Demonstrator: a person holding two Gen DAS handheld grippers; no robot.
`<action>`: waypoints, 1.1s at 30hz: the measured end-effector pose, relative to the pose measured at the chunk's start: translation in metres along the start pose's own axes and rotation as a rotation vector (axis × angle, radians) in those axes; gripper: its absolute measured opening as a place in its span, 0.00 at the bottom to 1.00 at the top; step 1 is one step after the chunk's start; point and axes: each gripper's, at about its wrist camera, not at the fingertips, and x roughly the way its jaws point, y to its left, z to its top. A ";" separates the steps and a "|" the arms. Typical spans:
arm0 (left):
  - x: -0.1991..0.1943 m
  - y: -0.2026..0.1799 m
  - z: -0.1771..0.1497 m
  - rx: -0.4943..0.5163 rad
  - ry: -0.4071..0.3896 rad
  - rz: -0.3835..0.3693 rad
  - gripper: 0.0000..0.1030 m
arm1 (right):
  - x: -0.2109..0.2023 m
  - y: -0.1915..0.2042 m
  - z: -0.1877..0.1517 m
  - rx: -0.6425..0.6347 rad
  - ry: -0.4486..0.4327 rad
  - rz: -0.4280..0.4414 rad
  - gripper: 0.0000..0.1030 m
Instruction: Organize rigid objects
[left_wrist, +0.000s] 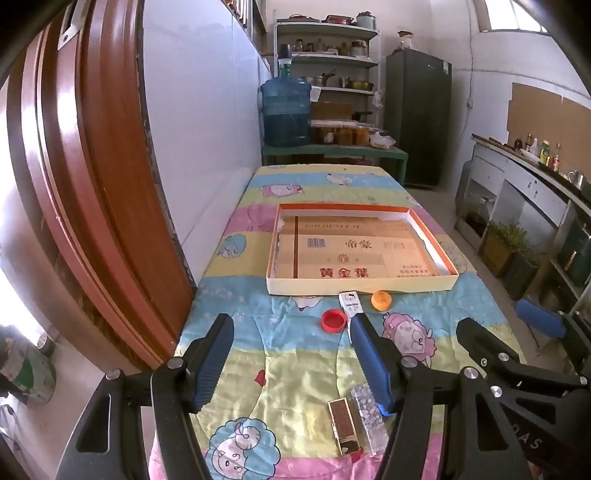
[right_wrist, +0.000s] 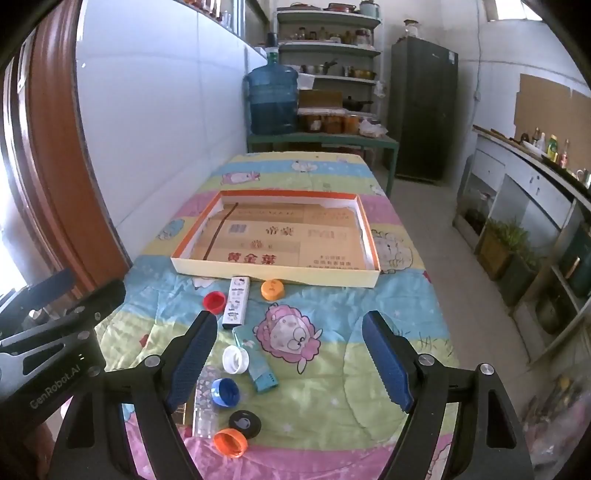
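Grippers (left_wrist: 291, 358) (right_wrist: 290, 356) open, caps (right_wrist: 214, 301) loose.

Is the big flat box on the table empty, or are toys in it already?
Empty. The flat box shows only its printed cardboard bottom, and the red cap and orange cap lie outside it on the blanket.

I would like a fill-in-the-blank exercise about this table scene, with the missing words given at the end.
1. The shallow cardboard tray holds ____ caps so far.
2. The white Hello Kitty box lies between the red cap and the ____ cap near the tray.
3. The blue cap lies nearer the camera than the ____ cap just beyond it.
4. Both the left gripper and right gripper have their jaws ____.

Missing words: no; orange; white; open
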 end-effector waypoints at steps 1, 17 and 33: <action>0.001 -0.001 0.000 0.002 0.001 0.000 0.64 | 0.000 0.000 0.000 -0.002 0.000 -0.001 0.80; 0.006 -0.002 -0.003 0.000 0.018 -0.027 0.64 | 0.003 -0.002 -0.001 0.004 0.003 -0.007 0.80; 0.017 0.014 -0.007 -0.037 0.048 -0.027 0.64 | 0.007 -0.007 -0.002 0.013 0.017 -0.010 0.80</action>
